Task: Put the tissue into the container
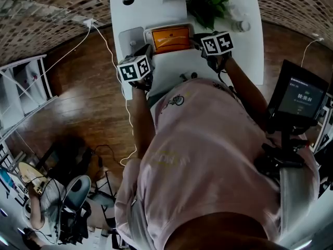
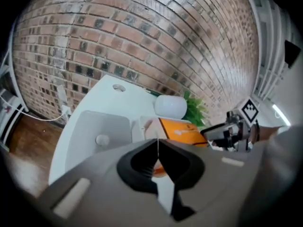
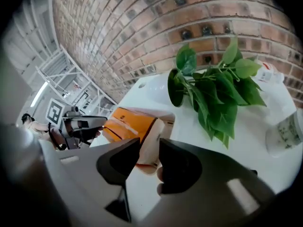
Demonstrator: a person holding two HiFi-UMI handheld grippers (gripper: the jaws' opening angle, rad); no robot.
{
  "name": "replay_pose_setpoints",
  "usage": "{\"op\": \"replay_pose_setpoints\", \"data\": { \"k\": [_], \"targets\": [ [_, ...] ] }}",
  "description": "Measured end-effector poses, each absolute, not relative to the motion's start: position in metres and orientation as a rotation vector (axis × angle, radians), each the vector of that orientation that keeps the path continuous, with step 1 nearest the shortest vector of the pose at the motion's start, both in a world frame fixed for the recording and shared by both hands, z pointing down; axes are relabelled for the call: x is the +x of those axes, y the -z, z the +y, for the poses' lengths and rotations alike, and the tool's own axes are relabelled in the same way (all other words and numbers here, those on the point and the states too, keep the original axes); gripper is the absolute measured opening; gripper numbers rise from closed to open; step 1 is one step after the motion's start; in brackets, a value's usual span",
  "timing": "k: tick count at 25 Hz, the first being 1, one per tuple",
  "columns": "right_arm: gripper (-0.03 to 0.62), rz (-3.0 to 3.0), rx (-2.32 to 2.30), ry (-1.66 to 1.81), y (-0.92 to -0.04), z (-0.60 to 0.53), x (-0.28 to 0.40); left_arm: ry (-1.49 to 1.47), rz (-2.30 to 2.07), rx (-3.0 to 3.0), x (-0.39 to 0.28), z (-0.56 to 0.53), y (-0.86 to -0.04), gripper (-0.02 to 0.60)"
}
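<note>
The orange tissue pack (image 1: 170, 39) lies in a pale open container (image 1: 148, 35) on the white table (image 1: 156, 7). My right gripper (image 1: 200, 38) is at the pack's right end. In the right gripper view the pack's pale end (image 3: 150, 138) fills the narrow gap between the fingers of that gripper (image 3: 150, 144), touching both. My left gripper (image 1: 142, 50) hovers at the container's left side. Its tips (image 2: 157, 142) meet with nothing between them, and the orange pack (image 2: 182, 128) shows just beyond.
A grey lid (image 1: 130, 38) lies left of the container. A leafy plant (image 1: 208, 4) and a clear bottle (image 1: 241, 26) stand at the back right. A white rounded object (image 2: 170, 106) sits behind the container. A brick wall borders the table; a monitor (image 1: 302, 95) stands at the right.
</note>
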State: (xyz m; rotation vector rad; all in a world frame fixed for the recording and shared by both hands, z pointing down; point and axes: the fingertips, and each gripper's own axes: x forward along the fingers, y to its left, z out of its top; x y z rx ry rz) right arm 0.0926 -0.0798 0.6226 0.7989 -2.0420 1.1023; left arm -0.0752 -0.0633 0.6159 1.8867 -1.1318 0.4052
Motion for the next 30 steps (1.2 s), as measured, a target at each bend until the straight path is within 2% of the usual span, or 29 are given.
{"op": "replay_pose_setpoints", "data": {
  "k": [5,7,8,12,15,17,19,21,22,23,24,25,26,30],
  "targets": [
    [0.098,-1.96,0.742,-1.077,-0.637,-0.073,0.082,-0.309,-1.157,1.854,-0.071,-0.056,-0.621,0.006],
    [0.023,-1.98,0.725,-1.069,-0.638,-0.075,0.073,-0.298,-1.159,1.858,-0.071,-0.057,-0.621,0.006],
    [0.012,-2.002,0.723,-1.078,-0.635,-0.076,0.07,-0.297,-1.16,1.857,-0.071,-0.056,-0.621,0.005],
    [0.008,-2.205,0.711,-1.246,-0.585,-0.089,0.059,-0.274,-1.217,1.828,-0.088,-0.054,-0.619,0.005],
    [0.006,-2.37,0.731,-1.337,-0.509,-0.11,0.072,-0.228,-1.257,1.796,-0.099,-0.045,-0.622,0.006],
    [0.006,-2.538,0.772,-1.299,-0.429,-0.132,0.094,-0.199,-1.234,1.783,-0.097,-0.029,-0.625,0.005],
    [0.006,-2.791,0.829,-1.167,-0.325,-0.159,0.123,-0.196,-1.213,1.777,-0.095,-0.018,-0.629,0.005],
    [0.008,-3.101,0.876,-0.882,-0.211,-0.178,0.147,-0.207,-1.203,1.782,-0.095,-0.017,-0.634,0.005],
    [0.045,-3.251,0.882,-0.671,-0.157,-0.18,0.155,-0.215,-1.201,1.787,-0.095,-0.017,-0.636,0.005],
    [0.206,-3.358,0.868,-0.456,-0.114,-0.178,0.16,-0.229,-1.205,1.793,-0.094,-0.017,-0.638,0.006],
    [0.407,-3.406,0.833,-0.29,-0.089,-0.173,0.163,-0.252,-1.217,1.799,-0.094,-0.016,-0.639,0.006],
    [0.454,-3.409,0.788,-0.2,-0.082,-0.167,0.166,-0.278,-1.233,1.803,-0.094,-0.015,-0.639,0.006],
    [0.454,-3.39,0.74,-0.19,-0.09,-0.159,0.168,-0.295,-1.244,1.805,-0.094,-0.014,-0.639,0.005],
    [0.448,-3.235,0.628,-0.662,-0.216,-0.115,0.18,-0.269,-1.201,1.805,-0.08,-0.006,-0.642,0.005]
  ]
}}
